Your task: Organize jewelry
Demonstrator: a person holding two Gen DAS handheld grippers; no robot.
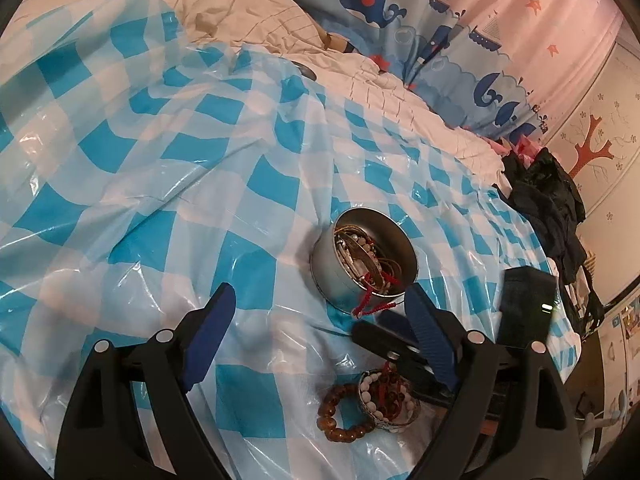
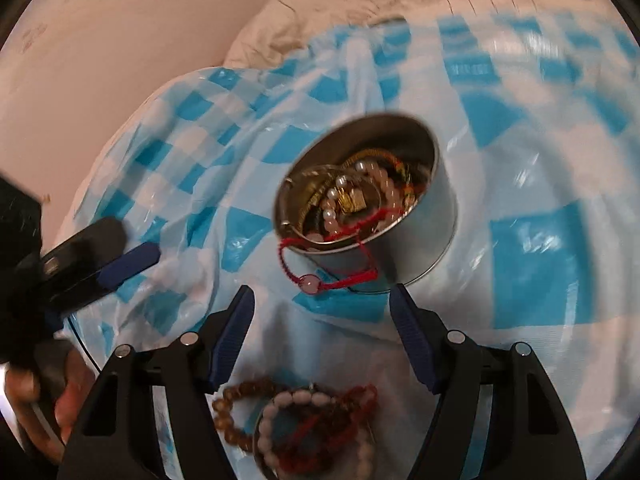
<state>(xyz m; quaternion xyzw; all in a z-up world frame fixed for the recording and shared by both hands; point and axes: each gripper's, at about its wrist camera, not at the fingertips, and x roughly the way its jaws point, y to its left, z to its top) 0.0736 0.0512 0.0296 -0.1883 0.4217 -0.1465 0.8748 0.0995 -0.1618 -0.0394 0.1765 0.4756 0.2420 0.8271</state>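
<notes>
Both grippers (image 1: 316, 312) (image 2: 322, 312) gape wide, empty; silver tin (image 2: 360, 204) brims with tangled beads, red cord (image 2: 320, 276) spilling over.

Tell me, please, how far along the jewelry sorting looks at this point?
Partly done. The round tin already holds a tangle of pearls, beads and cords, though a red cord bracelet hangs over its rim. In hand: nothing; the left gripper and right gripper are both open. Left: the amber bead bracelet and the beads piled on the small lid.
</notes>
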